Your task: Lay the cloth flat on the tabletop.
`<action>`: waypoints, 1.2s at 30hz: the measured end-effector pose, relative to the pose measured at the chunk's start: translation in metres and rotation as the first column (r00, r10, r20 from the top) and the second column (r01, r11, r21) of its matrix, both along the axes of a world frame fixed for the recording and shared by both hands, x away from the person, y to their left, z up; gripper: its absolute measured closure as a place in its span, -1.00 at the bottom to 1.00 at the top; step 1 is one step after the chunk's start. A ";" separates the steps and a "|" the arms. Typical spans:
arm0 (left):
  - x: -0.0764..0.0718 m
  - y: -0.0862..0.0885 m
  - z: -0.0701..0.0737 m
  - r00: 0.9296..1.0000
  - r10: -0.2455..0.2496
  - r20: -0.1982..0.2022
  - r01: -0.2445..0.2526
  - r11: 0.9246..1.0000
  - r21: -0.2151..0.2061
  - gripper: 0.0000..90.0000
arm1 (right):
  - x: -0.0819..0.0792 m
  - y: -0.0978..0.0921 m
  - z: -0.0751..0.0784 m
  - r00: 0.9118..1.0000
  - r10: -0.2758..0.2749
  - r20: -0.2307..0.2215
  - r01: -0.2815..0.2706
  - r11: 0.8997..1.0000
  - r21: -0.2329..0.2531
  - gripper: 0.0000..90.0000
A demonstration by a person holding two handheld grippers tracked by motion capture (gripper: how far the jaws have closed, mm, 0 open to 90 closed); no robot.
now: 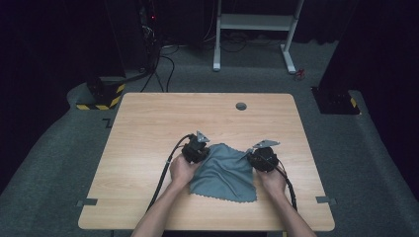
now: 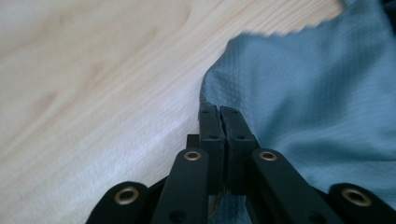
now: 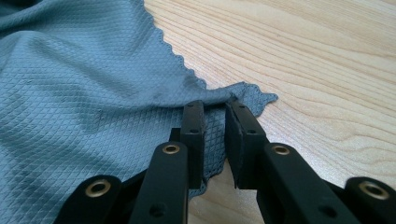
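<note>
Cloth (image 1: 223, 172) corners are your holding points: left gripper (image 2: 219, 112) jaws are clamped on one, right gripper (image 3: 217, 109) jaws stand apart around the other, for spreading it on the table (image 1: 148, 123).

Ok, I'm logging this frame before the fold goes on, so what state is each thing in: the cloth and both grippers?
grey cloth: lying on the table, spread out but rumpled, not folded.
left gripper: jaws shut, pinching the cloth's edge at a far corner.
right gripper: jaws slightly apart, astride the cloth's other far corner, not yet clamped.
</note>
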State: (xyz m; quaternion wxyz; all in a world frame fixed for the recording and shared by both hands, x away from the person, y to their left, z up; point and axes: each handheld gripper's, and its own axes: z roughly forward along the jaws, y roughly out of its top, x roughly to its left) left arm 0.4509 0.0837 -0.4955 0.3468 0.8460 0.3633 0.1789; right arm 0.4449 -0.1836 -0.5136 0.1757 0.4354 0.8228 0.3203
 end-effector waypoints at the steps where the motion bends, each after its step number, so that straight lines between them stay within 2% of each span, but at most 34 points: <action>1: -0.007 -0.004 0.005 0.999 -0.030 0.044 0.029 0.999 0.020 0.96 | 0.000 0.000 0.000 1.000 -0.001 -0.001 0.001 1.000 0.000 0.73; 3: -0.023 -0.014 0.013 0.991 -0.101 0.087 0.097 0.994 0.053 0.95 | -0.001 0.001 0.000 1.000 -0.003 0.003 0.003 1.000 -0.003 0.73; 4: -0.023 -0.014 0.013 0.991 -0.101 0.087 0.097 0.994 0.053 0.95 | -0.001 0.001 0.000 1.000 -0.004 0.006 0.004 1.000 -0.002 0.73; 5: -0.037 -0.027 0.011 0.980 -0.182 0.082 0.173 0.979 0.110 0.94 | -0.001 0.000 -0.001 1.000 -0.003 0.007 0.003 1.000 -0.002 0.73; 6: -0.042 -0.032 0.008 0.973 -0.224 0.061 0.213 0.967 0.141 0.93 | -0.001 0.000 -0.001 1.000 -0.003 0.007 0.003 1.000 -0.001 0.73; 7: -0.042 -0.032 0.008 0.973 -0.224 0.061 0.213 0.967 0.141 0.89 | -0.002 0.000 -0.001 1.000 -0.003 0.007 0.003 1.000 -0.001 0.73; 8: -0.047 -0.039 0.001 0.960 -0.279 0.022 0.272 0.949 0.163 0.81 | -0.001 0.000 -0.001 1.000 -0.002 0.007 0.002 1.000 -0.002 0.73; 9: -0.048 -0.040 0.000 0.958 -0.285 0.017 0.279 0.948 0.151 0.73 | -0.001 0.000 -0.001 1.000 -0.001 0.006 0.001 1.000 0.000 0.73; 11: -0.050 -0.036 0.003 0.962 -0.270 0.041 0.264 0.957 0.117 0.66 | -0.001 -0.001 -0.001 1.000 -0.002 0.005 0.002 1.000 0.005 0.73; 14: -0.051 -0.027 0.012 0.970 -0.232 0.071 0.230 0.972 0.041 0.67 | -0.002 -0.001 -0.002 1.000 -0.001 0.017 0.001 1.000 0.007 0.73; 16: -0.049 -0.020 0.018 0.980 -0.182 0.082 0.181 0.983 0.020 0.66 | -0.002 -0.001 -0.002 1.000 -0.002 0.016 0.002 1.000 0.009 0.74; 18: -0.041 -0.014 0.020 0.991 -0.124 0.059 0.124 0.992 -0.004 0.62 | -0.002 -0.002 -0.002 1.000 -0.001 0.014 0.000 1.000 0.010 0.74; 19: -0.036 -0.013 0.019 0.994 -0.101 0.038 0.102 0.994 -0.024 0.60 | -0.002 -0.002 -0.002 1.000 -0.002 0.013 0.002 1.000 0.013 0.74; 21: -0.027 -0.014 0.016 0.996 -0.085 -0.017 0.084 0.995 -0.051 0.53 | -0.002 -0.002 -0.002 1.000 -0.001 0.013 0.001 1.000 0.014 0.74; 22: -0.024 -0.017 0.013 0.996 -0.084 -0.026 0.082 0.996 -0.043 0.49 | -0.002 -0.002 -0.002 1.000 -0.001 0.014 0.001 1.000 0.014 0.74; 24: -0.022 -0.026 0.008 0.996 -0.087 -0.029 0.087 0.996 -0.004 0.42 | -0.002 -0.002 -0.002 1.000 -0.001 0.015 0.001 1.000 0.015 0.74; 27: -0.022 -0.039 0.001 0.996 -0.089 -0.023 0.089 0.996 0.025 0.38 | -0.003 -0.001 -0.002 1.000 -0.001 0.023 0.001 1.000 0.009 0.74; 29: -0.018 -0.042 -0.004 0.996 -0.072 -0.046 0.073 0.997 0.031 0.38 | -0.003 -0.002 -0.003 1.000 -0.002 0.023 0.002 1.000 0.015 0.74; 31: -0.016 -0.043 -0.007 0.996 -0.070 -0.060 0.072 0.997 0.027 0.44 | -0.003 -0.002 -0.003 1.000 0.001 0.021 -0.001 1.000 0.017 0.70; 32: -0.017 -0.043 -0.007 0.995 -0.082 -0.063 0.084 0.996 0.027 0.50 | -0.003 -0.002 -0.002 1.000 0.003 0.021 -0.004 1.000 0.015 0.67; 34: -0.019 -0.044 -0.006 0.992 -0.112 -0.061 0.114 0.993 0.031 0.67 | -0.004 -0.001 -0.002 0.999 0.003 0.041 -0.003 1.000 -0.020 0.57; 36: -0.021 -0.045 -0.004 0.989 -0.134 -0.064 0.136 0.990 0.031 0.82 | -0.005 -0.002 -0.001 0.999 -0.002 0.043 0.003 1.000 -0.027 0.53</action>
